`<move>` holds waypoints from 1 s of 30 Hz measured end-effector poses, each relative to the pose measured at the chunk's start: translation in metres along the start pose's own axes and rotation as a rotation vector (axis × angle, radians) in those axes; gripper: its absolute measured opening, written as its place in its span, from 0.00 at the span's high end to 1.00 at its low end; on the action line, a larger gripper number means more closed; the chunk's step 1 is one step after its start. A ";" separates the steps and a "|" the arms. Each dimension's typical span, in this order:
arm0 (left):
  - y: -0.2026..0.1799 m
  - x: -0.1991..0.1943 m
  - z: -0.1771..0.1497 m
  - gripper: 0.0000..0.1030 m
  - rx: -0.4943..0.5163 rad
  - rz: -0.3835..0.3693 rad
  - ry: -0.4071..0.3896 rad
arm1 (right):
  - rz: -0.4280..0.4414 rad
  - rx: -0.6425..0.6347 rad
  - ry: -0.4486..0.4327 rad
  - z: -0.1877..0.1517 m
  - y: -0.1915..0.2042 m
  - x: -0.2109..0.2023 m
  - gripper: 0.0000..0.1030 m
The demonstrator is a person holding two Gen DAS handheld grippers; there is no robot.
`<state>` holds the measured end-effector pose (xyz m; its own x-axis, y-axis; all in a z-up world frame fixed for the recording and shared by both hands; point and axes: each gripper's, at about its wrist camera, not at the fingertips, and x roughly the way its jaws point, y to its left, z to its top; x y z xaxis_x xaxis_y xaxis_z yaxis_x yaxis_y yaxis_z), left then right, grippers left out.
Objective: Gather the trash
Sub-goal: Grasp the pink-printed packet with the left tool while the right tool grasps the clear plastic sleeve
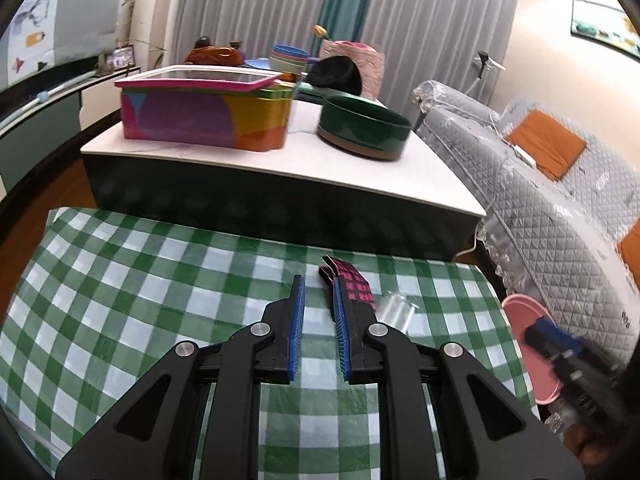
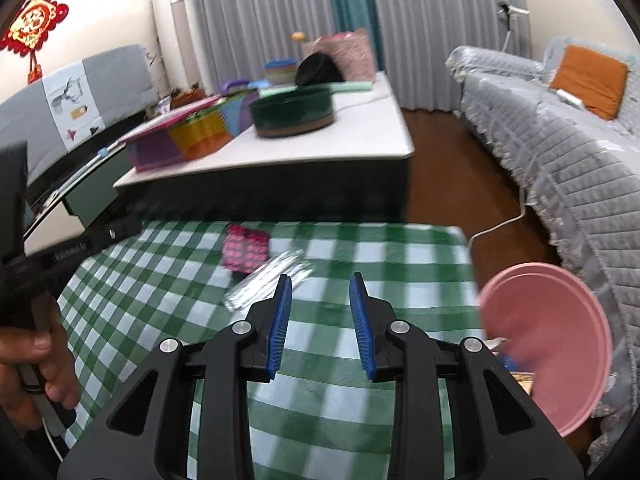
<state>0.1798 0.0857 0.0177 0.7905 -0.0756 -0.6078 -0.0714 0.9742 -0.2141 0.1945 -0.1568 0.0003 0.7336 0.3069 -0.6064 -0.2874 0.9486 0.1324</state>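
Checked desk with two bits of trash

The desk (image 2: 360, 420) wears a green-and-white checked cloth; a pink-and-black wrapper (image 2: 244, 250) lies near its far edge, with a clear crinkled plastic wrapper (image 2: 264, 284) just beside it, edges overlapping.

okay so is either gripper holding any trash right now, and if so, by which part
Neither. The left gripper and right gripper both have bare jaws, while the pink wrapper and clear plastic wrapper lie on the checkered tablecloth.
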 end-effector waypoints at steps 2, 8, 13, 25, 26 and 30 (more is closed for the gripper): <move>0.007 0.001 0.003 0.86 -0.015 0.001 -0.003 | -0.005 0.001 0.039 -0.001 0.011 0.021 0.64; 0.020 0.009 0.007 0.86 -0.045 0.006 0.008 | -0.009 -0.004 0.129 -0.004 0.039 0.077 0.41; 0.027 0.018 0.007 0.86 -0.054 0.010 0.023 | -0.023 -0.040 0.182 -0.006 0.061 0.113 0.31; 0.027 0.046 -0.006 0.86 -0.053 -0.057 0.085 | -0.059 0.027 0.245 -0.007 0.038 0.123 0.59; 0.025 0.050 -0.008 0.86 -0.046 -0.068 0.092 | -0.055 0.030 0.252 -0.007 0.034 0.123 0.67; 0.017 0.062 -0.011 0.86 -0.037 -0.123 0.111 | -0.042 0.032 0.259 -0.003 0.023 0.120 0.89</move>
<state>0.2210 0.0952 -0.0325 0.7229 -0.2187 -0.6554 -0.0024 0.9478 -0.3190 0.2742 -0.0987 -0.0715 0.5608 0.2414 -0.7920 -0.2373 0.9633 0.1256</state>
